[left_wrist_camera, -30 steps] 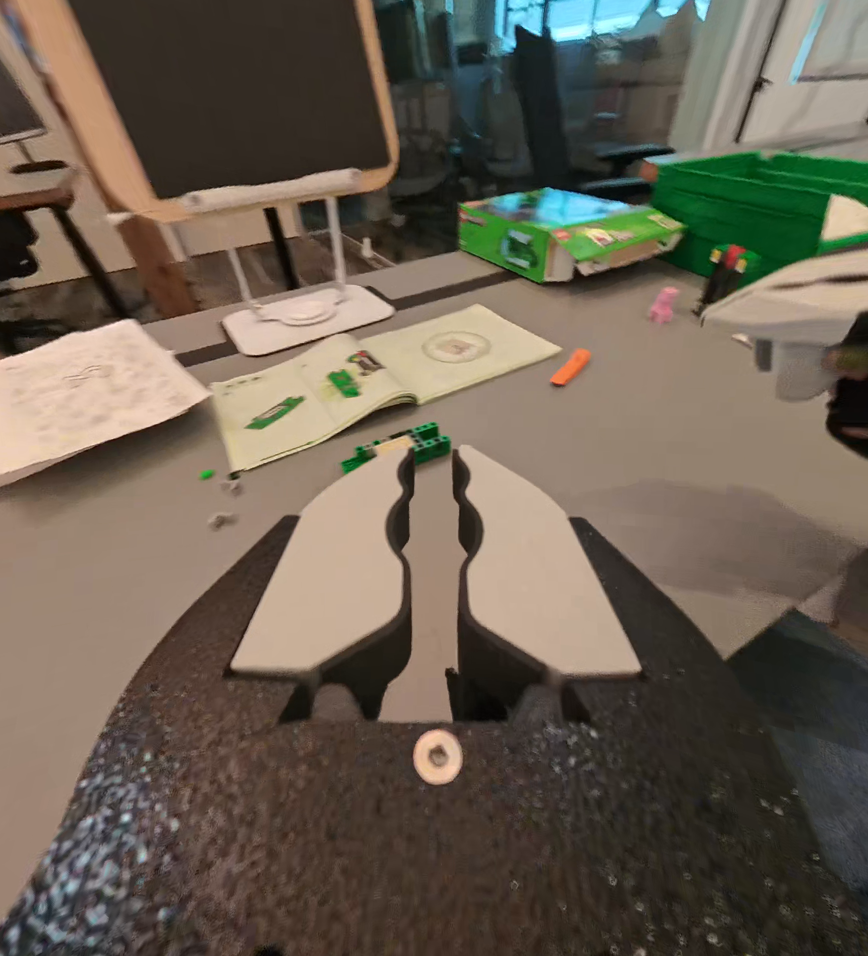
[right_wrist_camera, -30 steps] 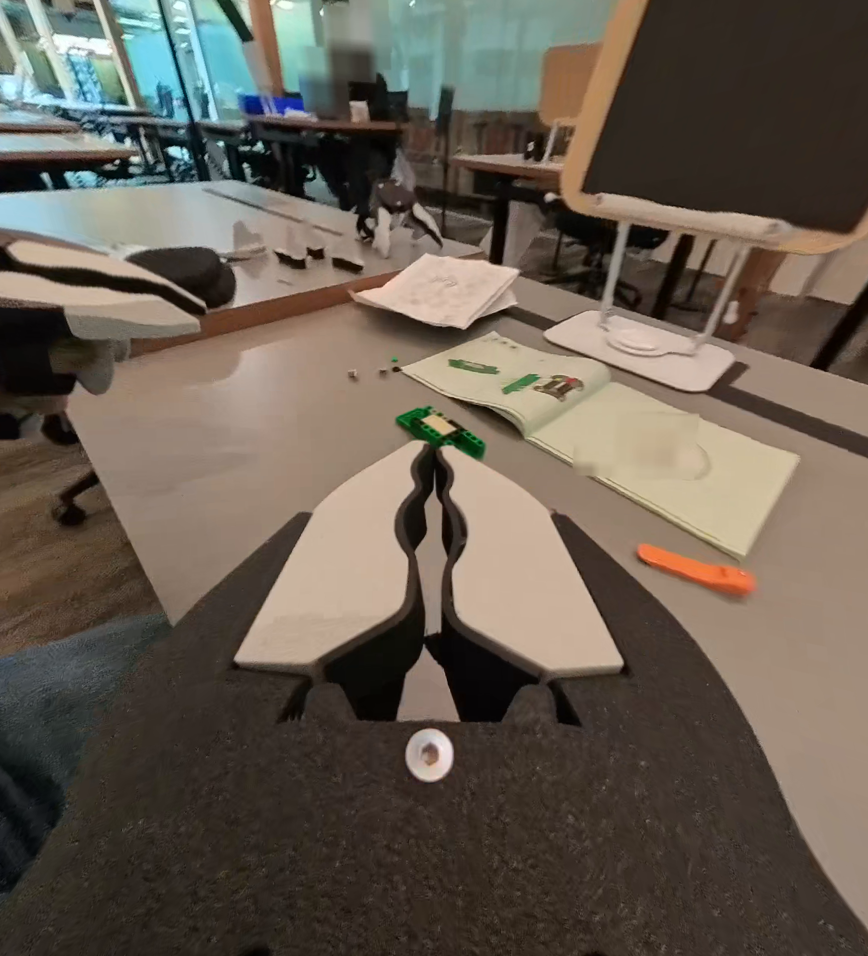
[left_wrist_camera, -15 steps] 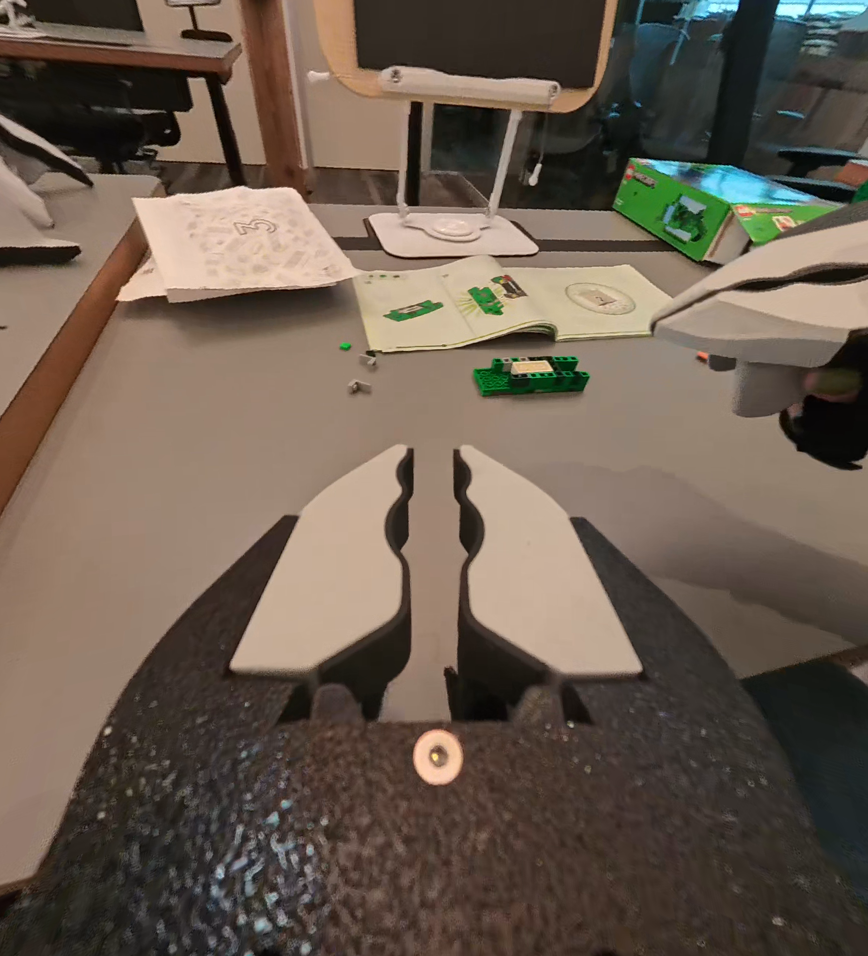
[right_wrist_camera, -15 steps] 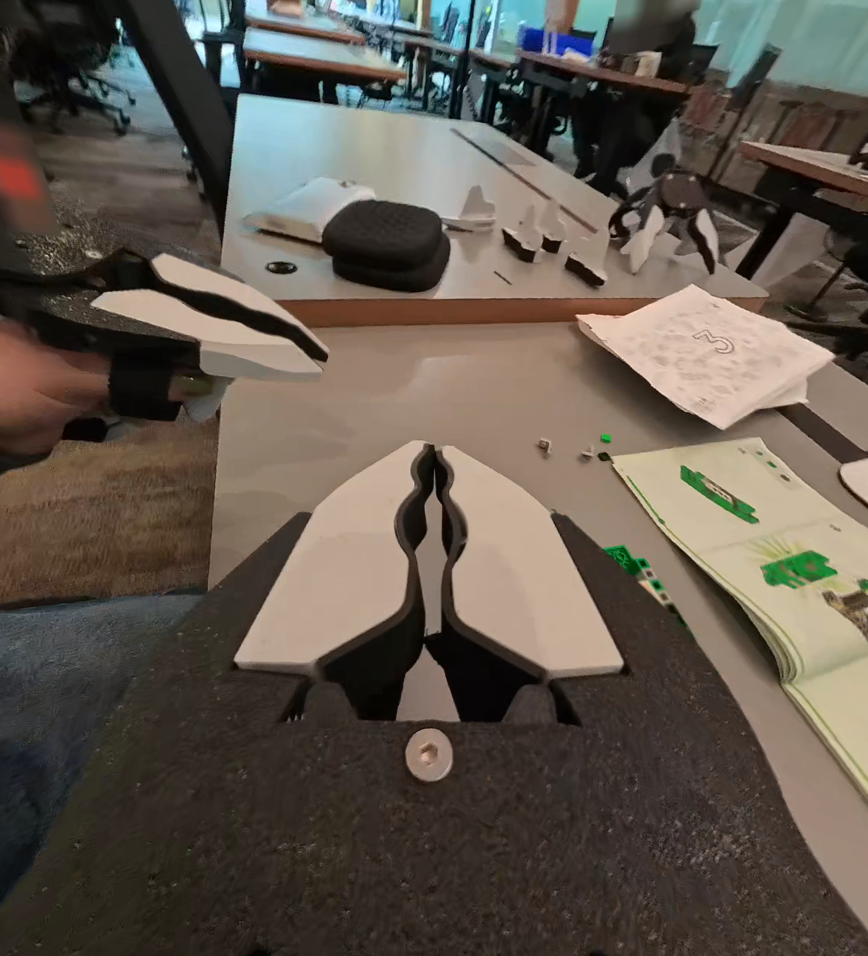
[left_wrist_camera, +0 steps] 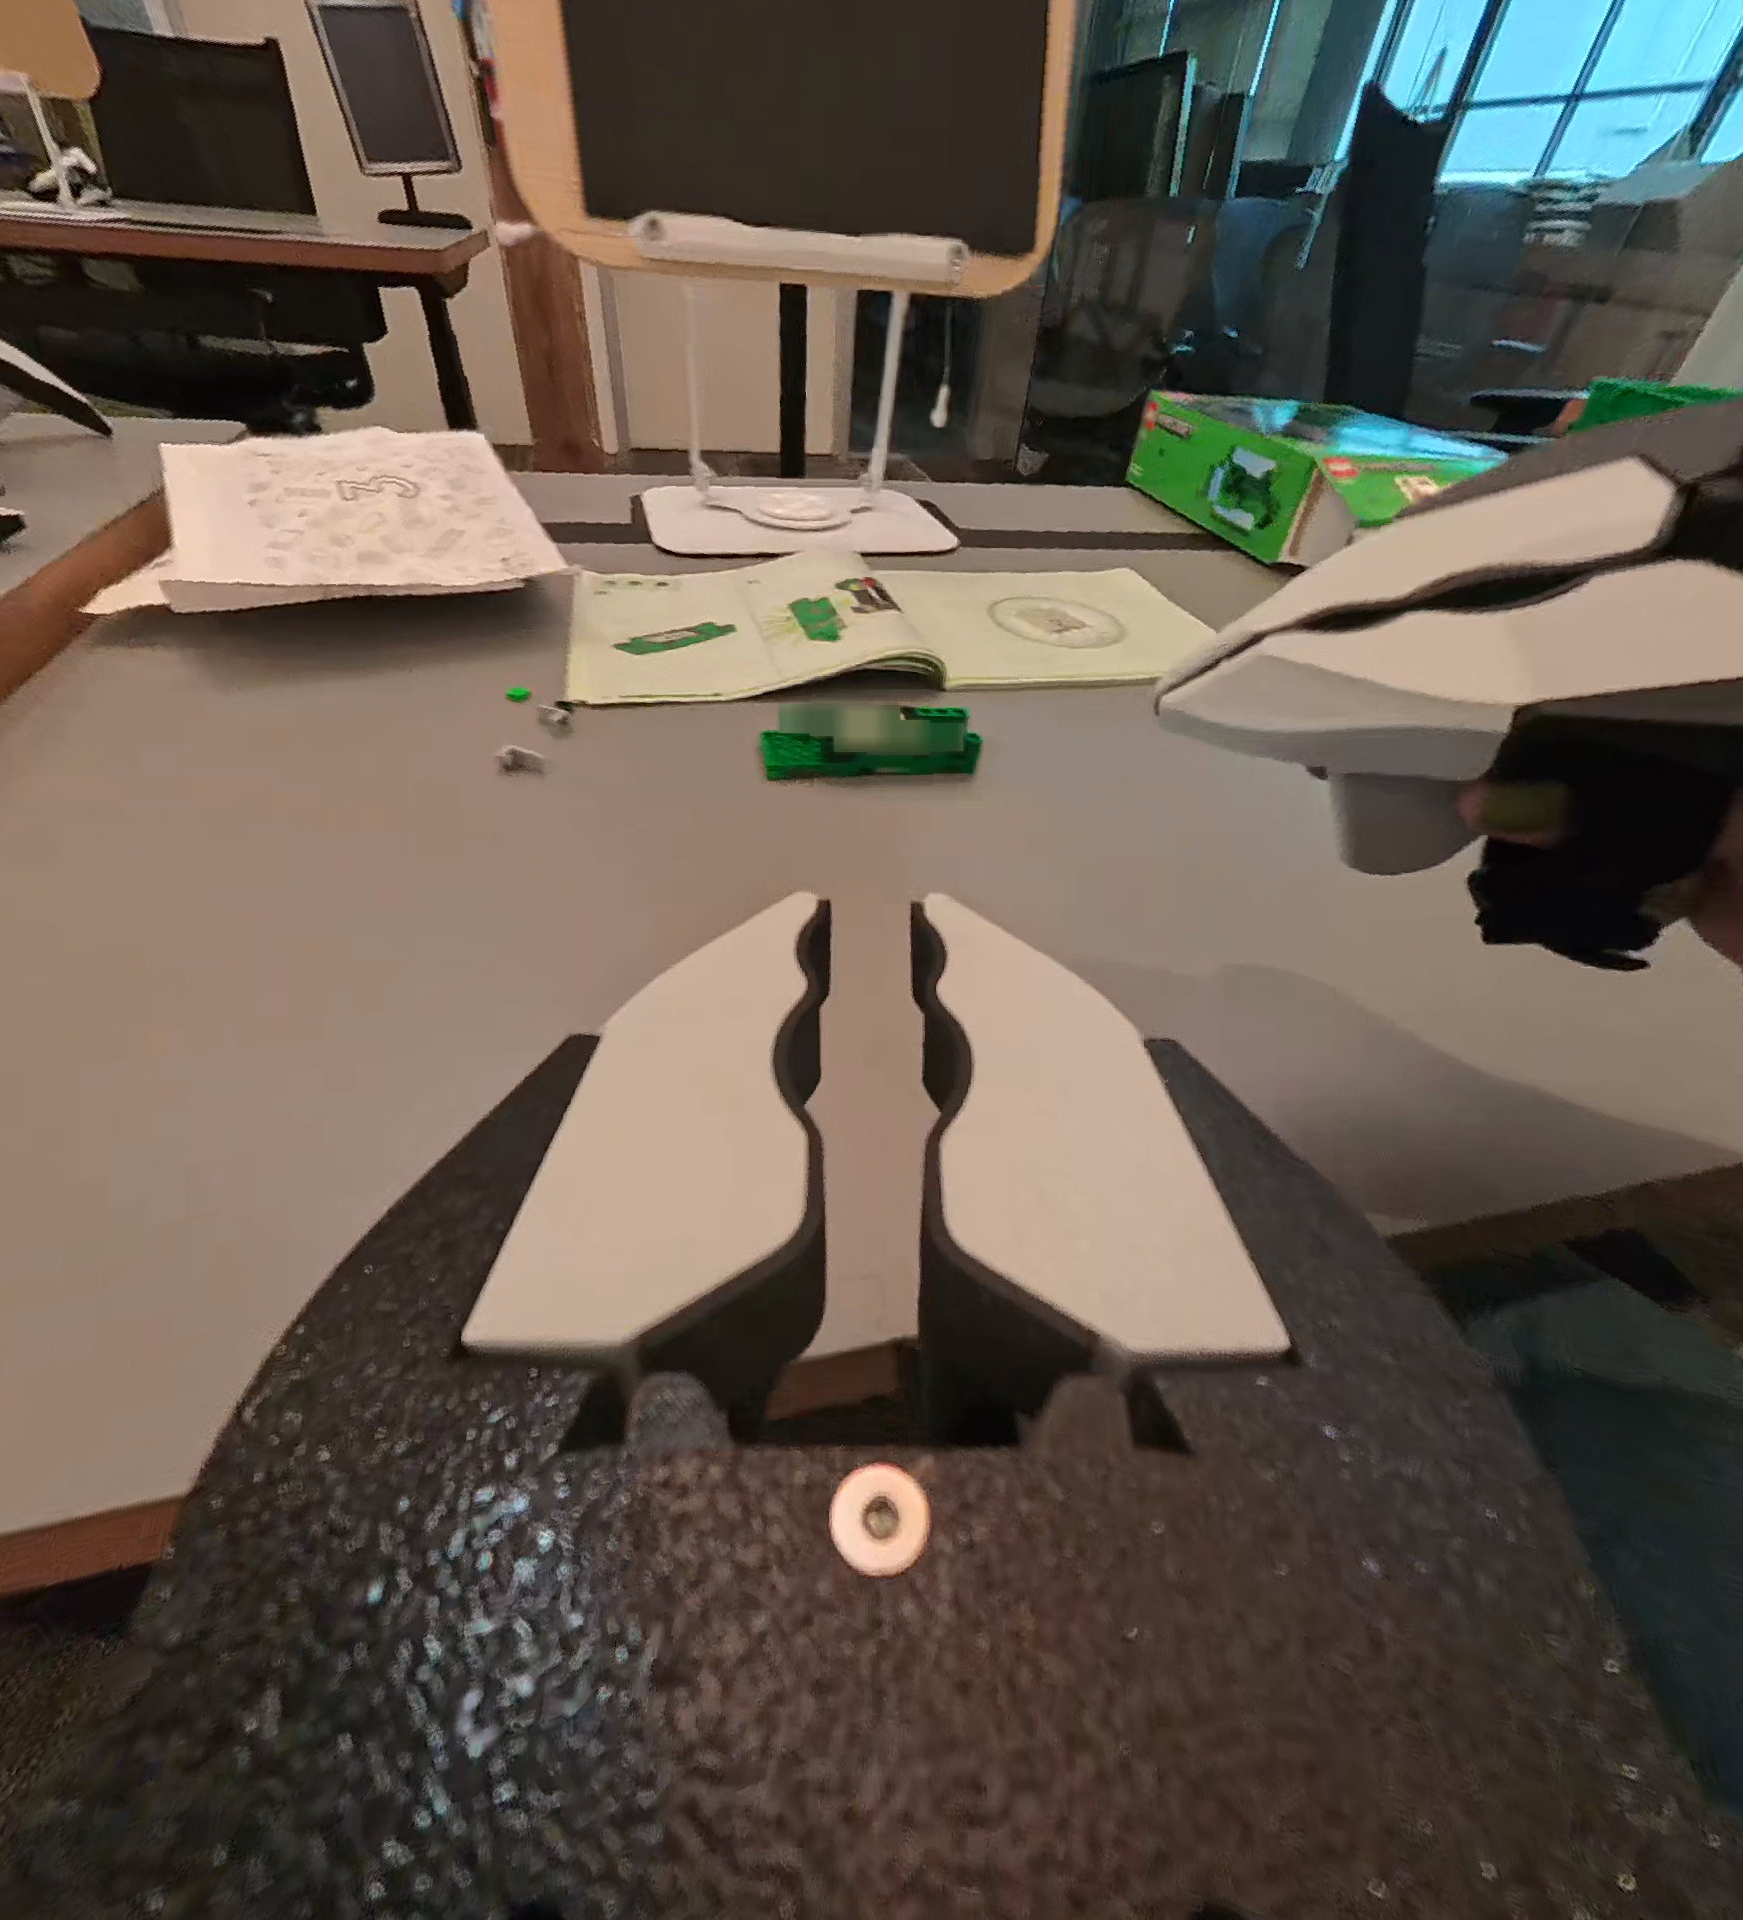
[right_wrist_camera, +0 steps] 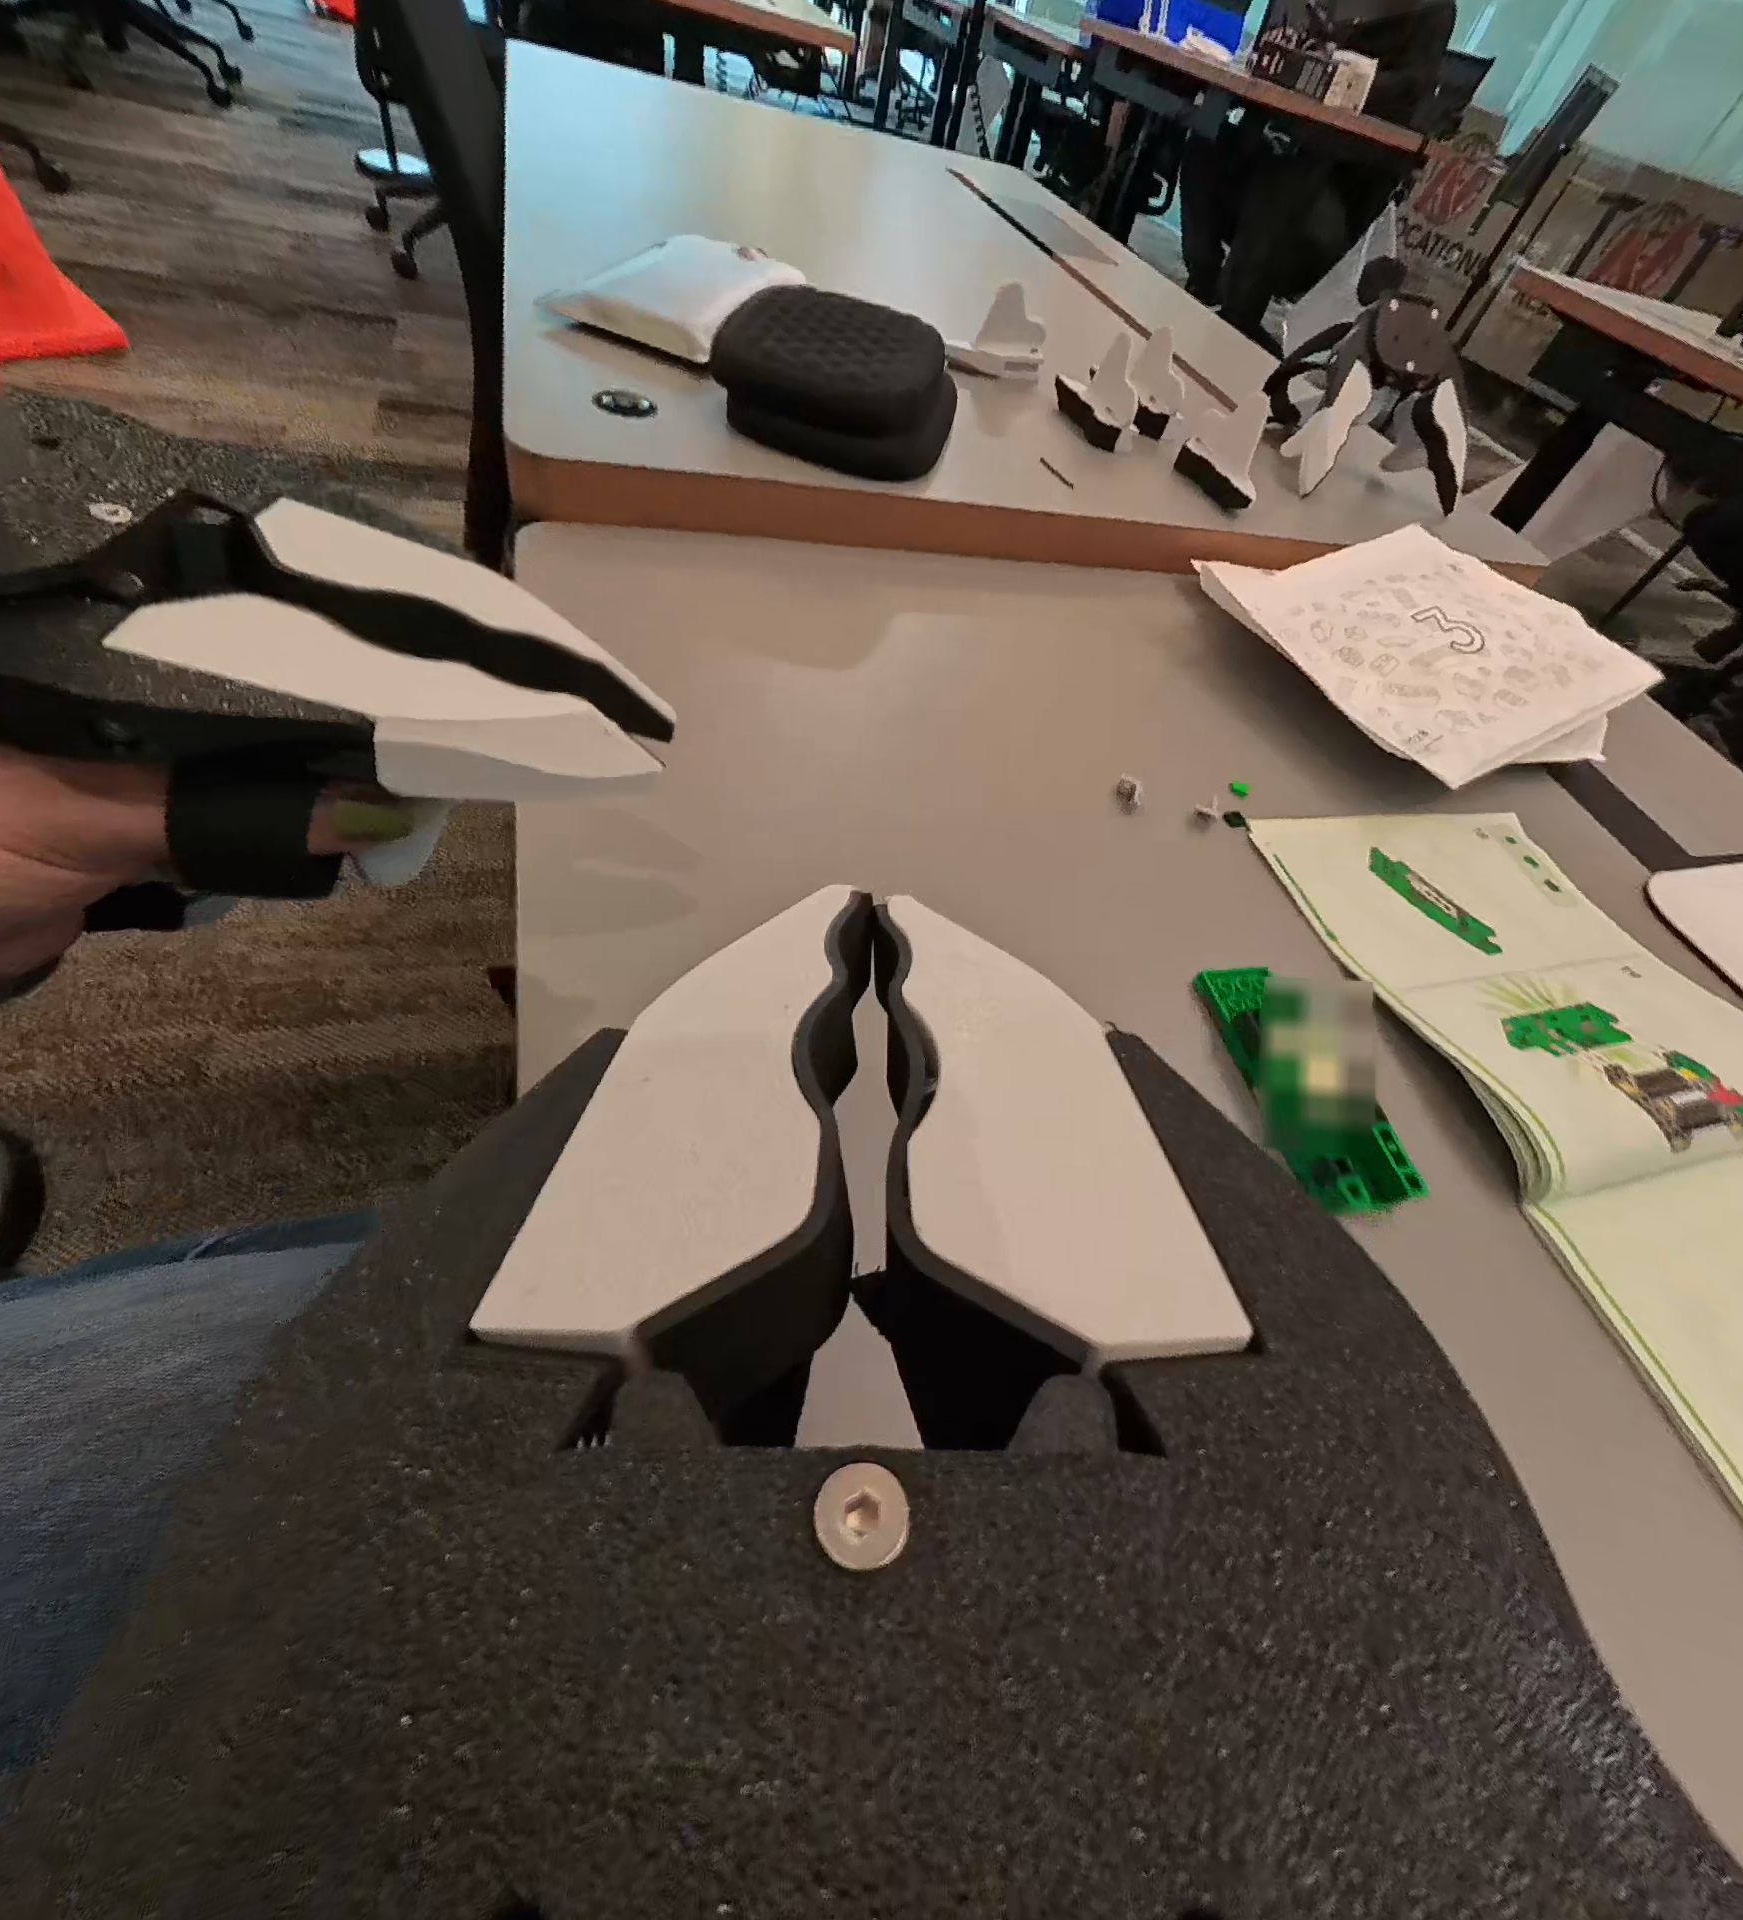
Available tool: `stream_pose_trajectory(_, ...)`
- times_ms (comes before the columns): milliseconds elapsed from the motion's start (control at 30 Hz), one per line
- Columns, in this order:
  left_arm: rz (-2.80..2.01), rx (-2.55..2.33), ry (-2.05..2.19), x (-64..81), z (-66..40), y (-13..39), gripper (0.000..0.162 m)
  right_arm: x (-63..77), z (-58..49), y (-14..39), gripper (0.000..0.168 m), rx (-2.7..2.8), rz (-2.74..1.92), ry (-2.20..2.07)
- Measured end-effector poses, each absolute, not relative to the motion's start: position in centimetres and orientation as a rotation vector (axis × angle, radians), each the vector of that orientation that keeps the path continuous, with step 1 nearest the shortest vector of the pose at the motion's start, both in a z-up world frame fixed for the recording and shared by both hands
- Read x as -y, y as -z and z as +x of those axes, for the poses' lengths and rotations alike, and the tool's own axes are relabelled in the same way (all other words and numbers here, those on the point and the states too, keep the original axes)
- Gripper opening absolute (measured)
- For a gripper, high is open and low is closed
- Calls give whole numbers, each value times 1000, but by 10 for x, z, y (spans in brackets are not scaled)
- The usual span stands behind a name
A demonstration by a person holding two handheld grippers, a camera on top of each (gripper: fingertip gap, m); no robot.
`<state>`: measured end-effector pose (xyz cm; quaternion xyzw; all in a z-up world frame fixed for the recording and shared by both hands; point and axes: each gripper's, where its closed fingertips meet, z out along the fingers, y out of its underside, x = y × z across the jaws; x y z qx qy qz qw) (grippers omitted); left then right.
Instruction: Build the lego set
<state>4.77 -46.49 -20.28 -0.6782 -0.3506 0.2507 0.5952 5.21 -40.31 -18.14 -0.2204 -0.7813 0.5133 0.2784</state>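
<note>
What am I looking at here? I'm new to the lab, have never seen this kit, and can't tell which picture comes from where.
These are two hand-held claws, not a robot arm; a person holds one in each hand. Each carries a camera looking forward along its two grey fingers.

One picture is from the left claw: its fingers stand slightly apart and hold nothing. The right claw shows at its right edge.

The other picture is from the right claw: its fingertips are nearly touching, with nothing between them. The left claw and the hand gripping it show at the left.

On the grey table lie a half-built green brick model, an open instruction booklet, a few tiny loose bricks, a white paper bag and the green set box.
</note>
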Motion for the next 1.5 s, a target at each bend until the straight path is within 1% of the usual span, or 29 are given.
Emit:
stream_pose_trajectory(100,-1591,800,-603,445,77,214,12,387,73,185,0,2084,-592,-1357)
stream_pose_trajectory(233,-1637,802,-626,434,127,234,0,368,109,194,0,2057,-629,-1346)
stream_pose_trajectory(567,-1744,1022,-847,533,260,263,0,317,227,201,0,1936,-746,-1338)
stream_pose_trajectory(767,-1737,1142,-910,586,344,265,0,271,308,207,0,1863,-851,-1234)
stream_pose_trajectory(967,-1777,1120,-899,594,414,265,0,227,387,212,1,1790,-960,-1111)
stream_pose_trajectory(1267,-1847,1044,-815,565,469,274,0,168,468,232,1,1770,-1101,-819)
stream_pose_trajectory(1500,-1857,1045,-817,564,496,266,3,148,516,235,7,1786,-1167,-831)
